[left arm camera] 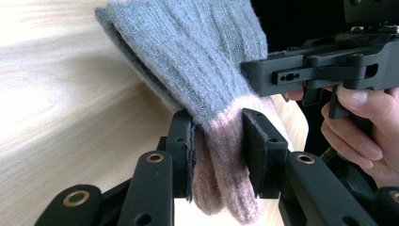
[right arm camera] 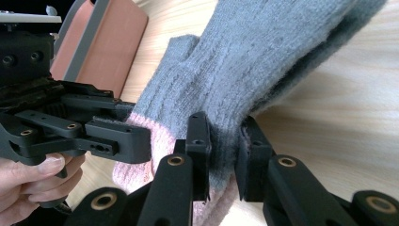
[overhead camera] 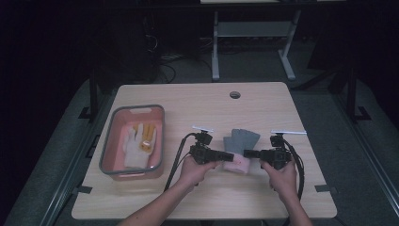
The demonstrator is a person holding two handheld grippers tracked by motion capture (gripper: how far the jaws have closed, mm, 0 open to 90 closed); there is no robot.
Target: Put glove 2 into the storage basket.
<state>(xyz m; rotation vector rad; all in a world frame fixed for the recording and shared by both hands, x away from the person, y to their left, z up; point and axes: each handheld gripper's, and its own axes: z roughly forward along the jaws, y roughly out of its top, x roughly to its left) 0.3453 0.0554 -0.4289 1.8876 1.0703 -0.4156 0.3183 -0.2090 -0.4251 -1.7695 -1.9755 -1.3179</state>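
High view, glove: a grey glove (overhead camera: 241, 139) with a pink cuff lies on the table (overhead camera: 202, 197), near the middle, a bit toward 3 o'clock.
High view, claws: the left claw (overhead camera: 229, 156) and the right claw (overhead camera: 248, 153) meet at the cuff, one from each side.
High view, bin: a pink bin (overhead camera: 109, 136) sits at 9 o'clock with a white and yellow glove (overhead camera: 139, 143) inside.
Left gripper view: the left claw (left arm camera: 217, 150) pinches the pink cuff (left arm camera: 226, 165). The right claw (left arm camera: 263, 73) is at 2 o'clock.
Right gripper view: the right claw (right arm camera: 225, 150) pinches the grey part just above the cuff. The left claw (right arm camera: 123, 136) is at 9 o'clock.
Writing: none that can be read.
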